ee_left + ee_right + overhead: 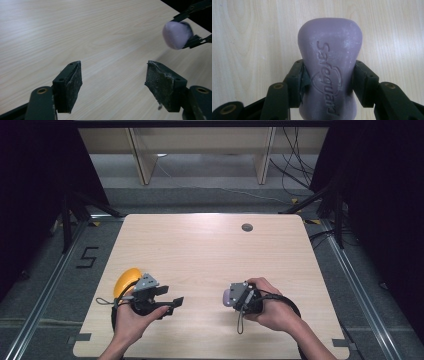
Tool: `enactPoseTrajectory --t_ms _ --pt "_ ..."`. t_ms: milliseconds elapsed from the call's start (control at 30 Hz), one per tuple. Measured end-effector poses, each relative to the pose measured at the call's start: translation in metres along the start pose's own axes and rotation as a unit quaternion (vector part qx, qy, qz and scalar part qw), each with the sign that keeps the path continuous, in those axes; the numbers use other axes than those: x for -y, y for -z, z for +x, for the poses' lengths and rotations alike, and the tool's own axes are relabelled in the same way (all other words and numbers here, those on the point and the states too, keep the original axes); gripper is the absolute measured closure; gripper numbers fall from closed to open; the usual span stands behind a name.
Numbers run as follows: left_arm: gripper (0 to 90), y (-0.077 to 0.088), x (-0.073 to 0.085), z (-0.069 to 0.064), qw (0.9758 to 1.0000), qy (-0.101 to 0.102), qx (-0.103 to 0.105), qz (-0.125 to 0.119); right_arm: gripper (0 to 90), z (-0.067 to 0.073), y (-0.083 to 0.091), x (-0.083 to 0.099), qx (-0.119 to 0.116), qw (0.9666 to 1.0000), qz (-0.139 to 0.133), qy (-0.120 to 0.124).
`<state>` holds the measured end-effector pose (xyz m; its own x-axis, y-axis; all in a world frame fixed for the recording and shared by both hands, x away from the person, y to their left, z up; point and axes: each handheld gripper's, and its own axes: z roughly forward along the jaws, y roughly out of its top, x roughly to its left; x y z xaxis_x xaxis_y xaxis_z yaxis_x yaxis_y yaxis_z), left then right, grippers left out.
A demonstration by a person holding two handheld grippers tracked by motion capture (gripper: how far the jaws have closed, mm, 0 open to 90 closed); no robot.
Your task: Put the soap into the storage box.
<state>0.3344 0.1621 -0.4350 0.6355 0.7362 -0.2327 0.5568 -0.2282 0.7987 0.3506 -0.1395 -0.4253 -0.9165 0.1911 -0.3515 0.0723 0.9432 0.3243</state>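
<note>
1. The surface (210,255) is a pale wooden top, bare across its middle, so there is plenty of room to work over it or set something down.
2. The yellow bowl (125,279) sits at the near left, just behind the left gripper (172,301). It looks a likely place for the soap, so bring the bar over its rim before letting go.
3. The right gripper (327,75) has its jaws clenched on the waist of the soap bar (329,62), held above the surface at the near right. Keep the squeeze steady, as soap is slippery.
4. The left gripper has its jaws released, nothing between them; keep it clear of the carrying path.
</note>
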Motion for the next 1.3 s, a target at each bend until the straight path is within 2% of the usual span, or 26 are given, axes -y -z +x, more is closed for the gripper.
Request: enactPoseTrajectory --t_ms 33,67,100,133,200,233,267,367,433,500,533,567,633,667,700,767,833,867,900,933,1000,1033,1100,1133,1167,1300 --pt "28.5 -0.004 -0.004 -0.003 0.9999 0.0 0.011 0.002 49.9 0.0 0.0 -0.001 0.0 1.0 -0.001 0.001" --pt "28.5 -0.005 -0.006 -0.005 0.9999 0.0 0.015 0.006 49.9 -0.001 -0.001 -0.001 0.005 0.9998 -0.011 0.019" --pt "28.5 -0.006 -0.009 -0.007 0.9998 -0.001 0.019 0.009 49.9 -0.001 -0.001 -0.001 0.006 0.9997 -0.011 0.021" --pt "28.6 -0.008 -0.011 -0.009 0.9998 -0.003 0.02 0.008 49.9 0.001 -0.001 -0.002 0.004 1.0 -0.002 0.003" --pt "28.9 -0.011 -0.016 -0.014 0.9996 -0.006 0.024 0.008 49.9 0.0 -0.001 -0.002 0.001 1.0 -0.003 0.006" --pt "29.0 -0.014 -0.018 -0.016 0.9996 -0.01 0.026 0.007 49.9 -0.002 -0.003 -0.002 0.006 0.9992 -0.018 0.034" --pt "29.1 -0.015 -0.019 -0.018 0.9996 -0.011 0.025 0.008 49.9 -0.001 -0.002 -0.002 0.008 0.9997 -0.015 0.018" --pt "29.1 -0.021 -0.026 -0.024 0.9992 -0.014 0.036 0.013 49.9 -0.001 -0.002 -0.003 0.008 0.9997 -0.016 0.017" --pt "29.1 -0.023 -0.029 -0.028 0.9993 -0.014 0.033 0.011 49.9 -0.001 -0.003 -0.003 0.006 0.9997 -0.015 0.017" --pt "29.0 -0.029 -0.035 -0.035 0.9985 -0.018 0.048 0.02 49.9 -0.004 -0.005 -0.004 0.012 0.9985 -0.025 0.047" --pt "29.0 -0.031 -0.036 -0.036 0.9982 -0.019 0.052 0.024 49.9 0.001 -0.003 -0.006 0.002 0.9999 -0.017 0.001" --pt "29.0 -0.034 -0.038 -0.039 0.9977 -0.024 0.055 0.031 49.9 0.002 -0.004 -0.007 -0.004 0.9998 -0.022 -0.002" --pt "28.9 -0.04 -0.04 -0.043 0.9976 -0.018 0.059 0.033 49.9 0.001 -0.004 -0.008 0.006 0.9996 -0.026 0.01" --pt "28.9 -0.044 -0.04 -0.045 0.9971 -0.018 0.064 0.037 49.9 -0.003 -0.005 -0.007 0.012 0.9985 -0.026 0.046" --pt "29.0 -0.048 -0.041 -0.046 0.9967 -0.014 0.069 0.041 49.9 0.0 -0.003 -0.007 0.009 0.9997 -0.016 0.015" --pt "29.0 -0.055 -0.041 -0.05 0.9963 -0.003 0.074 0.044 49.9 0.002 -0.004 -0.009 -0.002 0.9997 -0.025 0.0" --pt "29.0 -0.061 -0.043 -0.052 0.9957 -0.001 0.078 0.05 49.9 0.002 -0.004 -0.009 0.001 0.9996 -0.028 0.009" --pt "29.1 -0.063 -0.043 -0.053 0.9954 0.008 0.081 0.051 49.9 0.0 -0.005 -0.01 0.007 0.999 -0.035 0.028" --pt "29.3 -0.066 -0.044 -0.053 0.9948 0.013 0.086 0.053 49.9 0.0 -0.006 -0.01 0.009 0.9985 -0.039 0.037" --pt "29.5 -0.068 -0.045 -0.053 0.9941 0.014 0.091 0.056 49.9 0.001 -0.005 -0.009 0.011 0.999 -0.037 0.023" --pt "30.2 -0.072 -0.046 -0.055 0.9939 0.02 0.093 0.056 49.9 0.0 -0.006 -0.009 0.016 0.9987 -0.04 0.028" --pt "30.8 -0.073 -0.046 -0.055 0.9937 0.022 0.095 0.055 49.9 0.002 -0.004 -0.01 0.009 0.9994 -0.031 0.009" --pt "31.6 -0.076 -0.047 -0.056 0.9931 0.028 0.099 0.056 49.9 0.002 -0.004 -0.011 0.009 0.9993 -0.034 0.012" --pt "31.9 -0.078 -0.048 -0.057 0.9925 0.033 0.102 0.058 50.0 0.004 -0.004 -0.011 0.001 0.9993 -0.033 -0.015" --pt "32.5 -0.08 -0.048 -0.058 0.9926 0.03 0.101 0.06 49.9 0.004 -0.004 -0.012 -0.004 0.9993 -0.029 -0.022" --pt "33.3 -0.085 -0.047 -0.061 0.9911 0.038 0.111 0.064 49.9 0.004 -0.004 -0.012 0.002 0.9995 -0.032 -0.005"
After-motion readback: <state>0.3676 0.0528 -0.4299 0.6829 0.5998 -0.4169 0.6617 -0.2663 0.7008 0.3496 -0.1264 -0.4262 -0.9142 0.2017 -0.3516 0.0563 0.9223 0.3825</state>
